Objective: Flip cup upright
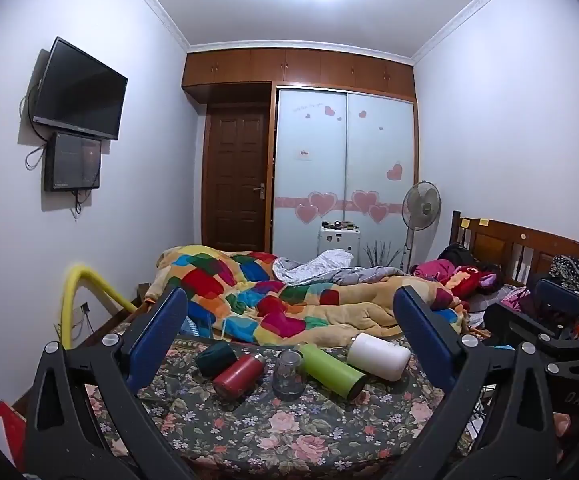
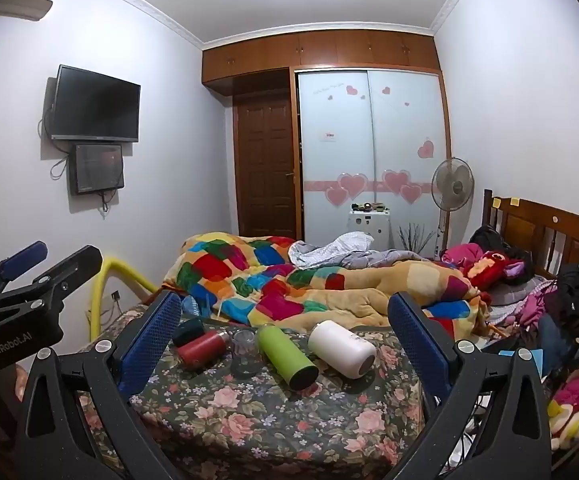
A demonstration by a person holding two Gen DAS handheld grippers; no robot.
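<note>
Several cups lie on their sides on the floral bedsheet (image 1: pixel 281 436): a dark green cup (image 1: pixel 215 358), a red flask (image 1: pixel 238 375), a lime green tumbler (image 1: pixel 331 370) and a white cup (image 1: pixel 378 356). A clear glass jar (image 1: pixel 288 374) stands among them. In the right wrist view they show as the dark green cup (image 2: pixel 187 331), red flask (image 2: pixel 201 349), glass jar (image 2: pixel 244 354), green tumbler (image 2: pixel 286 356) and white cup (image 2: pixel 341 348). My left gripper (image 1: pixel 289 332) is open, short of the cups. My right gripper (image 2: pixel 283 328) is open too. Both are empty.
A colourful patchwork quilt (image 1: pixel 273 296) is heaped just behind the cups. Clothes and toys (image 2: pixel 569 320) pile up at the right by the wooden headboard (image 1: pixel 529 248). A yellow tube (image 1: pixel 89 292) stands at the bed's left. The other gripper shows at the left edge in the right wrist view (image 2: pixel 17 300).
</note>
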